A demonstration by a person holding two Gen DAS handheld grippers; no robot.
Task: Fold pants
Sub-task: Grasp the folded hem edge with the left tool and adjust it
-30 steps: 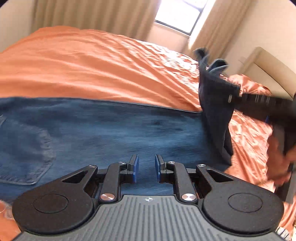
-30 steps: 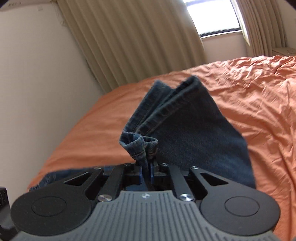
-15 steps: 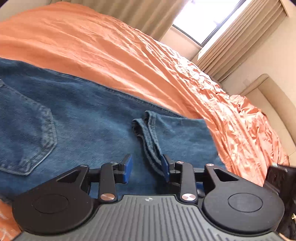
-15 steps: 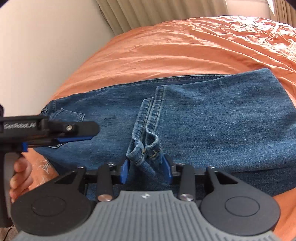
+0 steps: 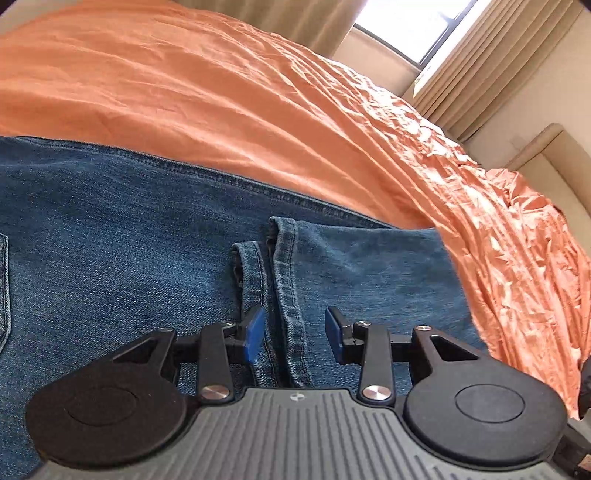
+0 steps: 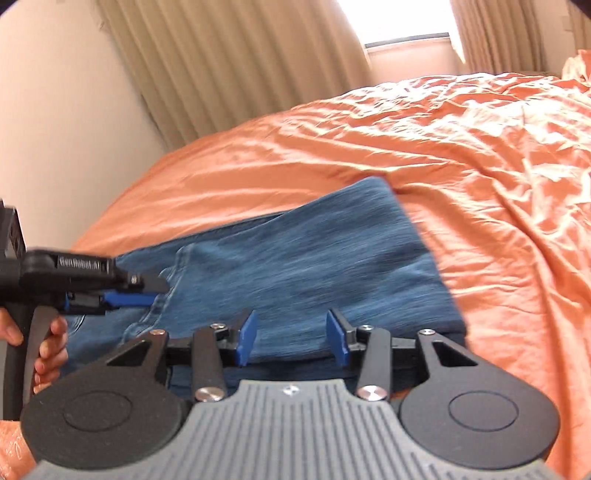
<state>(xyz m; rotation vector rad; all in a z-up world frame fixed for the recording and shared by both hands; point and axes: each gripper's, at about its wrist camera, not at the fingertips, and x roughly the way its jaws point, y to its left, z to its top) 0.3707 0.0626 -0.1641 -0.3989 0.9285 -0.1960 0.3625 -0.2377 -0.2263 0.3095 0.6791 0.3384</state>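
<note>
Lying flat on the orange bedspread (image 5: 229,96), the jeans (image 5: 122,236) are folded over, both leg hems (image 5: 280,258) resting on the upper part of the garment. Left gripper (image 5: 294,332) released, jaws apart over the hems, pads clear of the denim. Right gripper (image 6: 291,338) also released after its jaws have just been opening; only flat denim lies below the gap. A hand (image 6: 48,343) holds the left gripper's handle. No containers in view.

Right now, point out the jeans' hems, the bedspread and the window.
hems (image 5: 284,273), left wrist view, stitched cuff edge.
bedspread (image 5: 192,85), left wrist view, bare orange cloth beyond the jeans.
window (image 6: 402,16), right wrist view, bright pane between curtains.
</note>
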